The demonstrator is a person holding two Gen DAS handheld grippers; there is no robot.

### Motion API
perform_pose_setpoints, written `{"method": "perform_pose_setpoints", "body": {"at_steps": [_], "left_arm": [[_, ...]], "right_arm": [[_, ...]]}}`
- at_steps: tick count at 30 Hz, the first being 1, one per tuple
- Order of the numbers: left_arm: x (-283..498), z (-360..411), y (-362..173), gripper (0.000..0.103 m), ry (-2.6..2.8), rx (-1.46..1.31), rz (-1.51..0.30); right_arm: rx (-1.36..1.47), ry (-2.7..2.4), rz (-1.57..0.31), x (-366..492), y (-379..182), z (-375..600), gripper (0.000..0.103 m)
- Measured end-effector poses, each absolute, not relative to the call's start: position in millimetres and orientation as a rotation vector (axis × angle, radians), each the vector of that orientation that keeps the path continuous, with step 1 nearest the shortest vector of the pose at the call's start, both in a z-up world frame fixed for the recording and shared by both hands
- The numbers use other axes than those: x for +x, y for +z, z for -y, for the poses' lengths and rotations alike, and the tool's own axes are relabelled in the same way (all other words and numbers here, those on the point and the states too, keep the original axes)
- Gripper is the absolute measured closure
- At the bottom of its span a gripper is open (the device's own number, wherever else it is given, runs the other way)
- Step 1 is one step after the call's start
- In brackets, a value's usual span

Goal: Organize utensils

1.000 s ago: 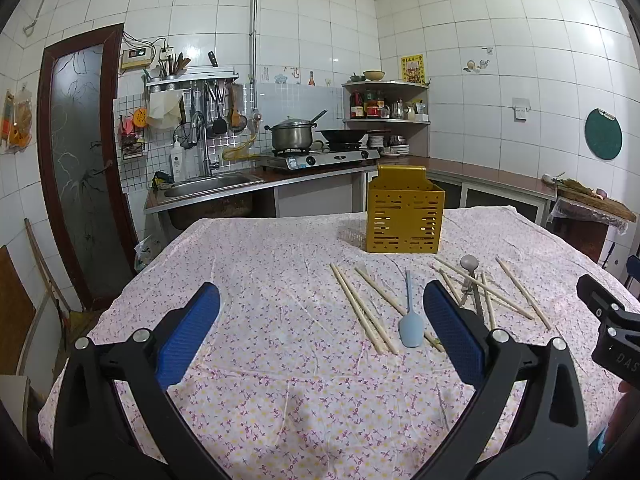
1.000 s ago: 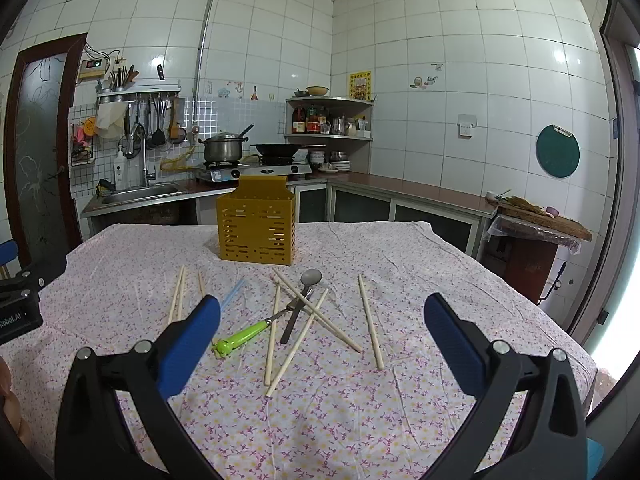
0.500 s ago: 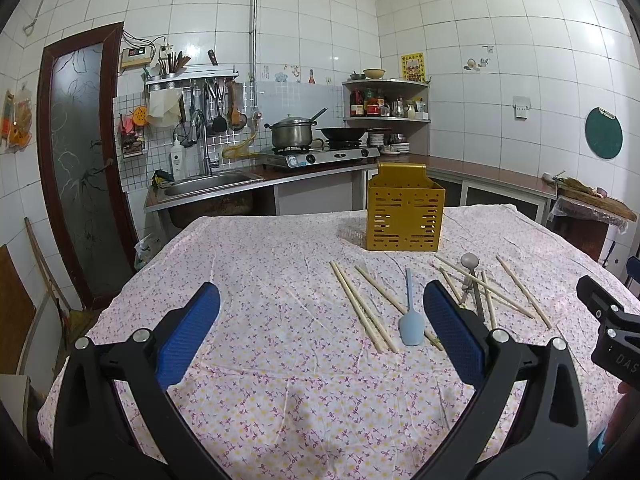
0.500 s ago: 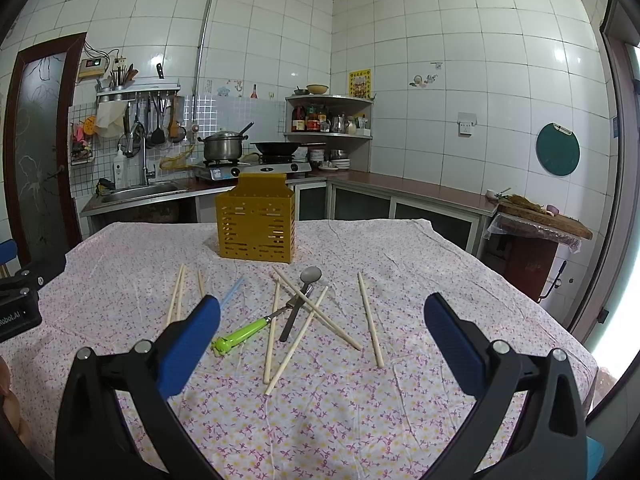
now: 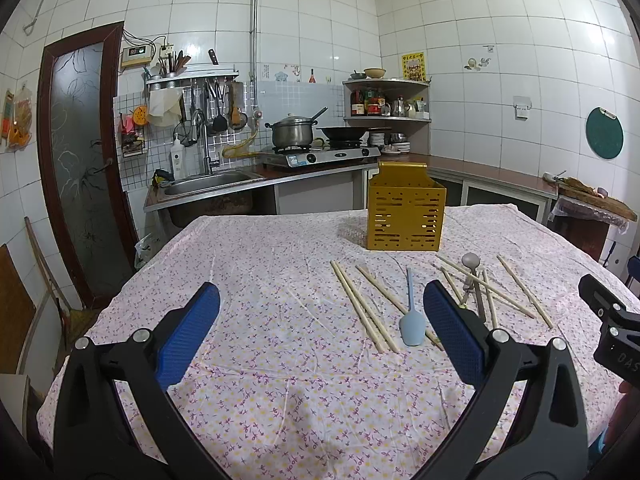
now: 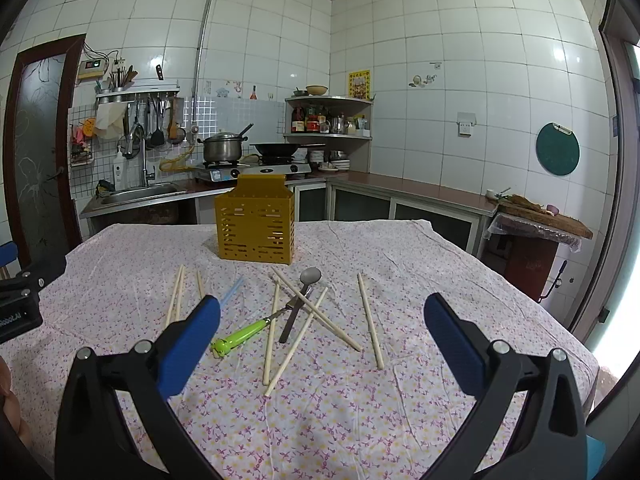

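A yellow slotted utensil holder [image 5: 406,216] [image 6: 256,220] stands upright on the floral tablecloth [image 5: 280,280]. In front of it lie several wooden chopsticks [image 5: 360,304] [image 6: 370,320], a pale blue spoon [image 5: 412,320], a metal spoon [image 6: 302,300] [image 5: 470,270] and a green-handled utensil [image 6: 244,334]. My left gripper [image 5: 320,332] is open and empty, above the cloth, left of the blue spoon. My right gripper [image 6: 322,336] is open and empty, hovering over the crossed chopsticks.
Behind the table runs a counter with a sink [image 5: 208,180], a gas stove with a pot [image 5: 292,132] and a wok [image 6: 280,148]. A cutting board [image 6: 536,216] rests on a stand at the right. A door [image 5: 80,152] is at the left.
The right gripper has dipped slightly toward the table. The left view is unchanged, and nothing on the table has moved.
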State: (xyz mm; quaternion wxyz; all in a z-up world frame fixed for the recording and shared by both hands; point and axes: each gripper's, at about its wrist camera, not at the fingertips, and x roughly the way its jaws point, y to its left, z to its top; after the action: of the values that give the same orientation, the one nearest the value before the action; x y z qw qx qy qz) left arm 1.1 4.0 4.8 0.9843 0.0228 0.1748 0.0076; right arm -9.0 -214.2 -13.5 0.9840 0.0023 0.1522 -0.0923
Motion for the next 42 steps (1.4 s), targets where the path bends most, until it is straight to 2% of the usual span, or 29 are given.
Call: {"method": "perform_pose_setpoints", "body": {"at_steps": [16,24,42], "left_arm": [[20,-3,-5,0.004,-0.001,0.029,-0.377],[47,1,-17,0.004,-0.008,0.043,-0.421],[158,-4,-28,0.005,-0.011,0.008,-0.635]], "right_arm": [[0.006,-0.151,-0.32,6,-20,214,0.004],[0.014,-0.123,-0.413,43,-31,228,0.004],[-0.05,-0.186,-0.589,142,-46,274,0.004]]}}
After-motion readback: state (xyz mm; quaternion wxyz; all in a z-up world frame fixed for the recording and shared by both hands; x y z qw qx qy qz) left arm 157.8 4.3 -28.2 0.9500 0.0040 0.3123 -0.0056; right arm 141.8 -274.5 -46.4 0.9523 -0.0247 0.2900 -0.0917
